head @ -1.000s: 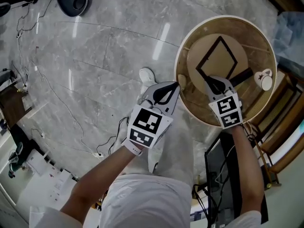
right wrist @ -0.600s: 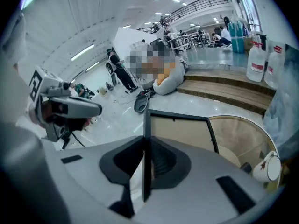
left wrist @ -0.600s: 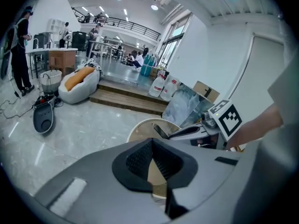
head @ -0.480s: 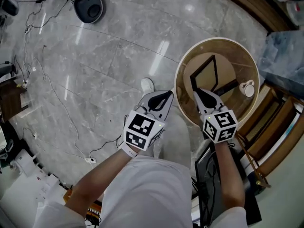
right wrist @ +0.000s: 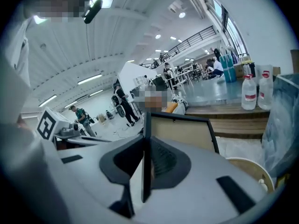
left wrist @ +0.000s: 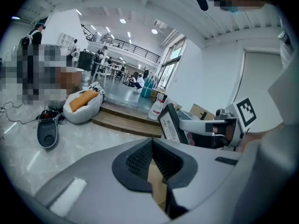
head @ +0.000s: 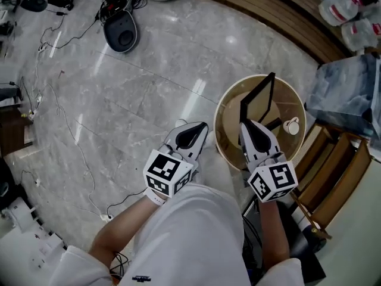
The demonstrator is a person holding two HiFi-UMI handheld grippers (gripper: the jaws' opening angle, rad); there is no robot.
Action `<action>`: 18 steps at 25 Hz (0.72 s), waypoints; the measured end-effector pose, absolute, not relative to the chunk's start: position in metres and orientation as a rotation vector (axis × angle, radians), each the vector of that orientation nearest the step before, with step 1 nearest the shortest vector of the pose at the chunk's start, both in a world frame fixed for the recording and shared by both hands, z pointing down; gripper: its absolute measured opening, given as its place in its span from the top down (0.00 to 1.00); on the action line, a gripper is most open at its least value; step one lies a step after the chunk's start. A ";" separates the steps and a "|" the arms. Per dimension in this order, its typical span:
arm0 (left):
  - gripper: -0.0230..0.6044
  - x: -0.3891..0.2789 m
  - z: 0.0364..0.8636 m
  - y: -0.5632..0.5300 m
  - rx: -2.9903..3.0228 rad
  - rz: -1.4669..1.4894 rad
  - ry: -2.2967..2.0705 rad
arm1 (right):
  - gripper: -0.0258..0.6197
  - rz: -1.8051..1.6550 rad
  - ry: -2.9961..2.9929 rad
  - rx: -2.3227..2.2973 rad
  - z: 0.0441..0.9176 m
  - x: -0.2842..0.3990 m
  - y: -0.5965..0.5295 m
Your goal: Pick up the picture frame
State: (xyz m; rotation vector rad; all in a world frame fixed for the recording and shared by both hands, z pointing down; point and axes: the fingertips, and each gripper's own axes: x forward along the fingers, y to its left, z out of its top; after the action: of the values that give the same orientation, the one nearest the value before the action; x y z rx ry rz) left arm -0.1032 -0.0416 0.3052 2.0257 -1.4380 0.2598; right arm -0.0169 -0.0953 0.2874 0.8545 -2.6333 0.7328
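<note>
Black picture frame stands on edge in the right gripper, whose two fingers are pinched on its near border. In the right gripper view that thin dark border runs straight down between the pads, and the beige panel spreads ahead of the fingertips and off to their right. Gripping a flat thing by its rim makes sense (there is no other part these narrow jaws could get round), and it lets the frame hang upright rather than flat. It appears clear of the round wooden table, which lies beneath and beyond the fingertips, with a small white object resting on it further to their right. The left gripper carries nothing. Its fingers are drawn together, and it sits to the left of the right fingers, over the grey marble floor, just beside the table's rim and apart from the frame. My reading is that it is parked out of the way, since one gripper suffices for so light a thing. The pick-up looks as good as done. The risk is the frame swinging or slipping in so thin an edge grip.
</note>
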 end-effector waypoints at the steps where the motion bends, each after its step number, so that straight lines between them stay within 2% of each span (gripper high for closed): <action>1: 0.96 -0.107 0.292 -0.044 2.035 0.239 -1.450 | 0.90 0.718 -2.654 0.873 0.270 -0.018 -0.098; 9: 0.96 -0.102 0.212 -0.045 2.130 0.115 -1.532 | 0.90 0.597 -2.766 0.998 0.179 0.010 -0.095; 18: 0.96 -0.088 0.175 -0.034 2.229 0.118 -1.567 | 0.90 0.559 -2.792 1.088 0.151 0.045 -0.073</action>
State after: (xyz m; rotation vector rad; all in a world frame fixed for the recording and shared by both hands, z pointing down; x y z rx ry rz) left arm -0.0876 -0.0339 0.1745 2.2286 -1.5668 0.1181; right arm 0.0454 -0.0734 0.1505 1.0884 -2.7917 0.5587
